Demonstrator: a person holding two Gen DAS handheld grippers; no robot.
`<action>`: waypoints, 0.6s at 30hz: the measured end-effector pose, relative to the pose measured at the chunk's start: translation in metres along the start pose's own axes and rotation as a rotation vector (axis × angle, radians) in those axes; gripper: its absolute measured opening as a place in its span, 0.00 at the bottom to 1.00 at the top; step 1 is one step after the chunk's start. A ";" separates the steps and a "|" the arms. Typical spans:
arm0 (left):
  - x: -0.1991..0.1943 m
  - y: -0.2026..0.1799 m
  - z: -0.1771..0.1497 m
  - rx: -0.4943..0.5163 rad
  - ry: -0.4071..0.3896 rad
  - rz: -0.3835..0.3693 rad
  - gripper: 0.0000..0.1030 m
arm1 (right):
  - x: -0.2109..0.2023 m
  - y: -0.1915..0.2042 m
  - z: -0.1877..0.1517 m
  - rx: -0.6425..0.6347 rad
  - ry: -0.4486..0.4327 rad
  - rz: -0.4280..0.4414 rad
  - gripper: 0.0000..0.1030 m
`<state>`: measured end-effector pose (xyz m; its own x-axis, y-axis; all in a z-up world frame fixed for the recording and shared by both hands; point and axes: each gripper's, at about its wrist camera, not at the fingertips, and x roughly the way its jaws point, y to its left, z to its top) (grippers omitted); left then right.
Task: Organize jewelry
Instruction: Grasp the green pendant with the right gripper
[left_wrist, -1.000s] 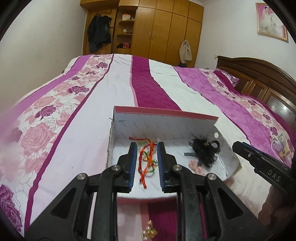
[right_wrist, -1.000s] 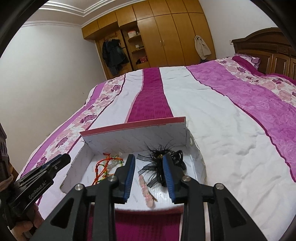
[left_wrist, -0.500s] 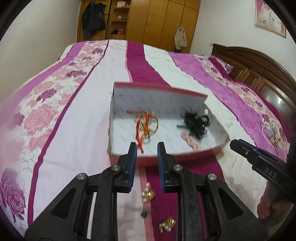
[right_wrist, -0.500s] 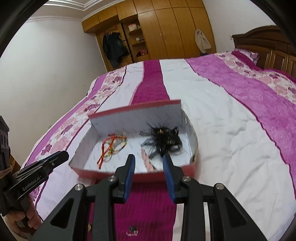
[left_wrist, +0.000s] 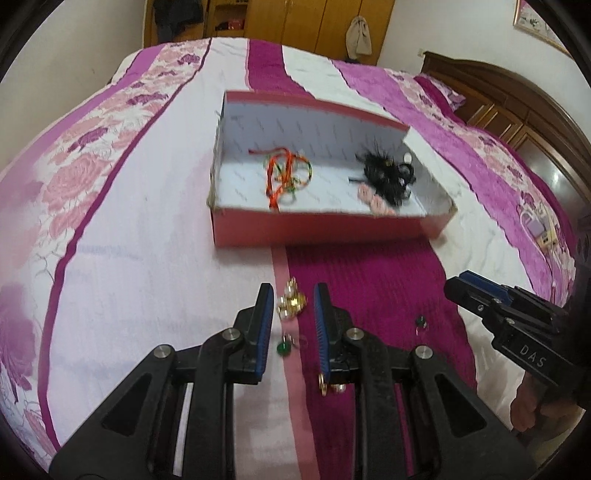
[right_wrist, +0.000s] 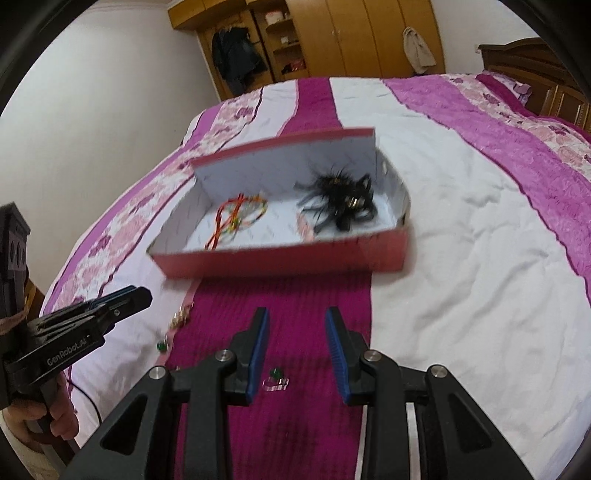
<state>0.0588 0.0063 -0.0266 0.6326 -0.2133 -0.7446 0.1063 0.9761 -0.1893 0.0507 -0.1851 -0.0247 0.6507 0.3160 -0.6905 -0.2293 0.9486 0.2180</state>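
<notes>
A red box (left_wrist: 314, 229) (right_wrist: 280, 262) with a white inside sits on the bed. It holds orange cord bracelets (left_wrist: 284, 177) (right_wrist: 240, 214), a black feathered hair piece (left_wrist: 388, 177) (right_wrist: 340, 199) and a pink flower clip (left_wrist: 373, 199). On the bedspread in front of the box lie a gold cluster (left_wrist: 291, 302) (right_wrist: 179, 317), a green earring (left_wrist: 282, 347) (right_wrist: 161, 345), a gold piece (left_wrist: 328, 386) and a small green stud (left_wrist: 420, 321) (right_wrist: 275, 378). My left gripper (left_wrist: 293, 295) (right_wrist: 125, 299) hovers open above the gold cluster. My right gripper (right_wrist: 296, 317) (left_wrist: 465, 288) stands open over the stud, holding nothing.
The bed has a pink, purple and white striped cover (right_wrist: 461, 258). A wooden headboard (left_wrist: 517, 107) stands on the right and a wardrobe (right_wrist: 351, 33) at the far wall. Small items (left_wrist: 539, 229) lie near the bed's right edge. A hand (right_wrist: 40, 417) grips the left tool.
Both grippers have drawn back from the box toward the near edge and tipped downward. Loose jewelry on the bedspread has come into view beneath them. The jaw gaps are unchanged.
</notes>
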 end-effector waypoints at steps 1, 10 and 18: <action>0.001 0.000 -0.002 0.000 0.012 -0.001 0.14 | 0.001 0.001 -0.003 -0.004 0.010 0.003 0.33; 0.012 0.003 -0.021 0.010 0.089 0.010 0.14 | 0.018 0.008 -0.022 -0.014 0.108 -0.003 0.33; 0.022 0.005 -0.027 0.016 0.114 0.019 0.14 | 0.027 0.011 -0.030 -0.041 0.137 -0.016 0.34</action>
<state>0.0524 0.0051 -0.0615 0.5437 -0.1968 -0.8159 0.1079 0.9804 -0.1646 0.0441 -0.1664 -0.0610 0.5501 0.2930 -0.7820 -0.2509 0.9512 0.1799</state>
